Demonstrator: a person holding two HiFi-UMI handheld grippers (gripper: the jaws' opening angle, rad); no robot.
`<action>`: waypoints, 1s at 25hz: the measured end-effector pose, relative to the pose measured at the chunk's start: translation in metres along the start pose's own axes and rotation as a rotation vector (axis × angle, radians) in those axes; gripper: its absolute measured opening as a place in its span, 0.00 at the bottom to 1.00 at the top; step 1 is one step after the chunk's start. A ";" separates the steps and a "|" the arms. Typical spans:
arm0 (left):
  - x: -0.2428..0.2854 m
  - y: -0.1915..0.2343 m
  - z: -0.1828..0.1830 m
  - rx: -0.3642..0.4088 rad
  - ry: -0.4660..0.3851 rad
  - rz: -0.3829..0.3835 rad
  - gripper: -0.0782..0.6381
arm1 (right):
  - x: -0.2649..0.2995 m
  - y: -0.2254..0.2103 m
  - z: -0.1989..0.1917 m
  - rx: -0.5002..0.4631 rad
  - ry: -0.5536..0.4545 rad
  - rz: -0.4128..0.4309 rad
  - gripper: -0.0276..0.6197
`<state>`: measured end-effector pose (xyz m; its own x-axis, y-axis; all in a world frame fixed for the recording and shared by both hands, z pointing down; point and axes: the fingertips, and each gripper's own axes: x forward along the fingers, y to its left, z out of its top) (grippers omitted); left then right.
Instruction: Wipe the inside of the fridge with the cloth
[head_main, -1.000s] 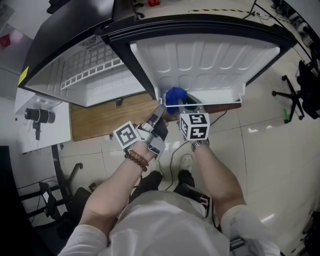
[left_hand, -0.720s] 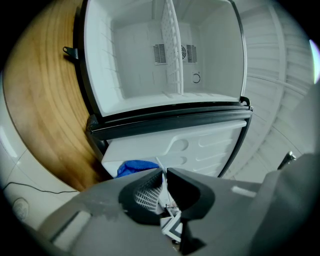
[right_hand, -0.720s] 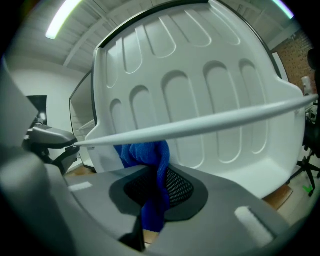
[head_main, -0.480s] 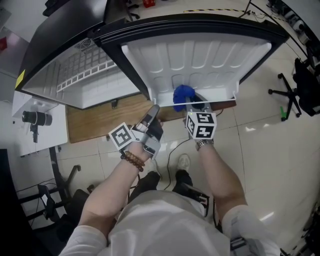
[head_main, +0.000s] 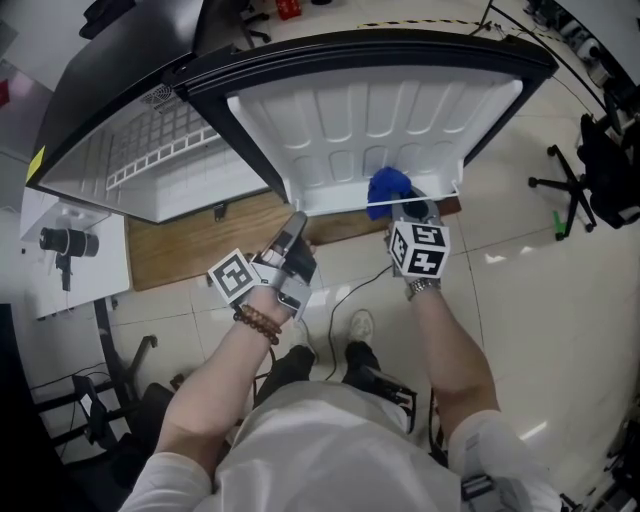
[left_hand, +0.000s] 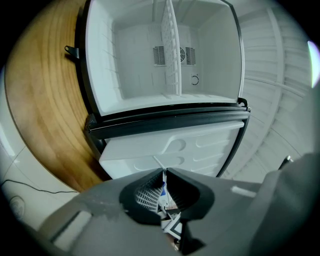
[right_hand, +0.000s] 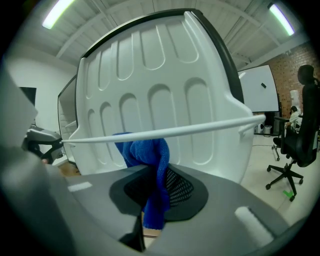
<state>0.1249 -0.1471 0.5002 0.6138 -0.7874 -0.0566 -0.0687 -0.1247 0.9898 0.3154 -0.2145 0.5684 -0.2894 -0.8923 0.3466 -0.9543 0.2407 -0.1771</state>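
Right gripper view: right gripper (right_hand: 150, 190) clamped the blue cloth (right_hand: 142, 150), bunched just ahead of its jaws, behind the white rail (right_hand: 210, 127) of the fridge door (right_hand: 165, 75). Head view: right arm (head_main: 448, 345) was outstretched, gripper tipped slightly down at the door; left gripper (head_main: 292, 232), closed and empty, sat beside the door's hinge-side corner.

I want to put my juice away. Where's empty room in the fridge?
Both sides of the wire shelf inside the fridge are bare. Behind the door's white rail it's bare too, except where the right gripper holds the blue cloth.
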 end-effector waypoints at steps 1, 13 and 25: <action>0.000 0.001 0.000 0.000 -0.002 0.002 0.15 | -0.002 -0.006 0.001 0.001 -0.002 -0.010 0.12; 0.004 0.000 -0.004 0.007 -0.016 0.006 0.14 | -0.020 -0.071 0.010 -0.002 0.000 -0.161 0.12; 0.006 0.001 -0.007 0.008 -0.019 0.011 0.13 | -0.032 -0.094 0.015 -0.015 -0.002 -0.285 0.12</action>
<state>0.1341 -0.1476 0.5023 0.5980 -0.8001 -0.0481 -0.0819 -0.1207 0.9893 0.4156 -0.2143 0.5599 -0.0087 -0.9257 0.3783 -0.9981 -0.0148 -0.0590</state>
